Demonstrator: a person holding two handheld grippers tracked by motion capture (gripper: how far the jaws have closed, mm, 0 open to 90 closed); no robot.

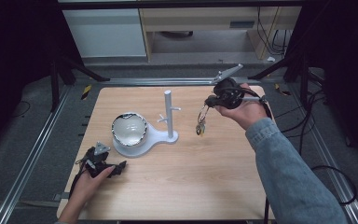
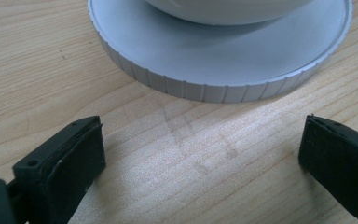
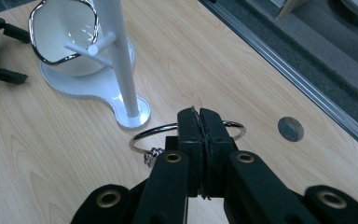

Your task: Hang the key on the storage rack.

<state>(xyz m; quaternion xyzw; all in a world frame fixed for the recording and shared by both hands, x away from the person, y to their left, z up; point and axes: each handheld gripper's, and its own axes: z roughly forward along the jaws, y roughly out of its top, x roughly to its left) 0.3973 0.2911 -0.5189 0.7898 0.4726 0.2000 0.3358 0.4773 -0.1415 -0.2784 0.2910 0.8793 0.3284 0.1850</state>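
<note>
My right gripper (image 1: pixel 208 101) is held above the table's right side, shut on a metal key ring (image 1: pixel 203 113) with keys (image 1: pixel 200 128) dangling below it. In the right gripper view the ring (image 3: pixel 142 137) sticks out on both sides of the closed pads (image 3: pixel 189 128). To its left stands a white stand with an upright post (image 1: pixel 168 114) and short pegs (image 1: pixel 176 109). A white bowl with a silver rim (image 1: pixel 129 129) sits on the stand's round base (image 2: pixel 214 60). My left gripper (image 1: pixel 119 169) rests on the table in front of that base, open with nothing between its fingers (image 2: pixel 74 158).
The wooden table (image 1: pixel 182 182) has a small round hole (image 3: pixel 290 129) near its right edge. Metal rails (image 1: pixel 32 149) run along both sides of the table, and cables (image 1: pixel 326 168) lie on the floor at the right.
</note>
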